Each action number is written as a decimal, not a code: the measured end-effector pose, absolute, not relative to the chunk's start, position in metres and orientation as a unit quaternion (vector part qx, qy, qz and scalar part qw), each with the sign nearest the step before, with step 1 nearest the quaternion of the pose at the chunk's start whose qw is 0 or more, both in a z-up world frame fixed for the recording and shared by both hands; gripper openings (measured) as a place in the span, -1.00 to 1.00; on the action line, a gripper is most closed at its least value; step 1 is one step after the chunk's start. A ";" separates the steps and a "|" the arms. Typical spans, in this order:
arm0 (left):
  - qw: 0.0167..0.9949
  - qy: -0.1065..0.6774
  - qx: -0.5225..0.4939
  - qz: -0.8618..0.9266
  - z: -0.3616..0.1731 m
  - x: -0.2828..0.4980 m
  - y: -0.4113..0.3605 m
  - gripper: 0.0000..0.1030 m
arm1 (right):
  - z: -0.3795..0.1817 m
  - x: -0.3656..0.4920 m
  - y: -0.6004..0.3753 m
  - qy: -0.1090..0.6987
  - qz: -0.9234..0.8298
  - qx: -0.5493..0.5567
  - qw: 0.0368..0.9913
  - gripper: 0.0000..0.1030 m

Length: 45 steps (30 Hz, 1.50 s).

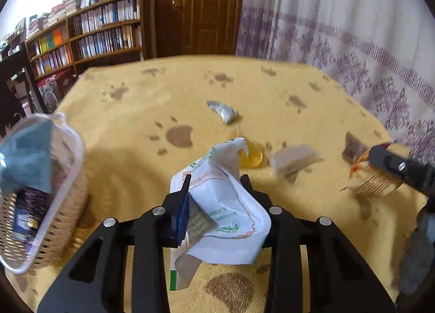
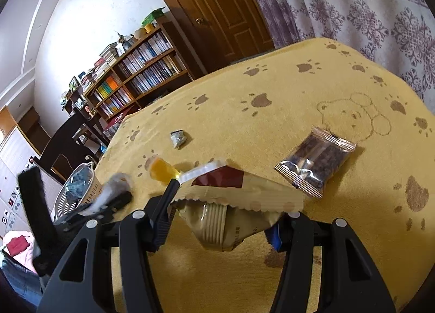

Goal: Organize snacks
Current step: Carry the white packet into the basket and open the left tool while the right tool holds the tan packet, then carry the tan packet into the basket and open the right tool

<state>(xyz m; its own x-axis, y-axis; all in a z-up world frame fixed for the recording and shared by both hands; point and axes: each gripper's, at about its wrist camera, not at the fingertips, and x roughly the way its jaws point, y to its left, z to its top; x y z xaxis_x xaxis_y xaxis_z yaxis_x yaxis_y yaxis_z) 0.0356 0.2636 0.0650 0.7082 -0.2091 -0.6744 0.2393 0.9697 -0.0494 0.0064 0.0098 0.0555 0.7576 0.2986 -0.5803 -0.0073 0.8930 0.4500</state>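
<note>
Left claw (image 1: 216,181): your fingers pinch a white packet (image 1: 223,212).
Right claw (image 2: 231,198): clamps a tan wafer pack (image 2: 239,204).
Basket (image 1: 62,198): left of your left claw, on the table (image 1: 141,111).

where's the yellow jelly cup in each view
Left wrist view: the yellow jelly cup sits centre frame on the yellow cloth, just past the white packet held in the left hand-held gripper.
Right wrist view: the cup lies left of centre, just beyond the left fingertip.
Shared landmark: the small silver packet lies beyond the cup in both.
</note>
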 end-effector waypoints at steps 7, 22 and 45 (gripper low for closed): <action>0.949 0.304 -0.002 -0.082 0.112 0.021 0.305 -0.31 | 0.067 0.007 0.027 0.335 0.096 0.202 0.915 0.08; 0.963 0.255 -0.079 0.036 0.156 0.009 0.426 -0.26 | 0.084 0.014 0.069 0.338 0.131 0.180 0.914 0.08; 0.976 0.153 -0.073 0.134 0.203 -0.042 0.481 0.92 | 0.152 0.040 0.239 0.321 0.276 0.101 0.900 0.08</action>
<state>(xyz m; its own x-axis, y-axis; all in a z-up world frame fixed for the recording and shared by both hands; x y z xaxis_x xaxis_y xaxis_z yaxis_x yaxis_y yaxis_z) -0.0424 0.4807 0.2026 0.9173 0.2403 -0.3176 -0.2847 0.9532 -0.1012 0.0398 0.2392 0.1522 0.6405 0.5622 -0.5232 -0.4329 0.8270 0.3586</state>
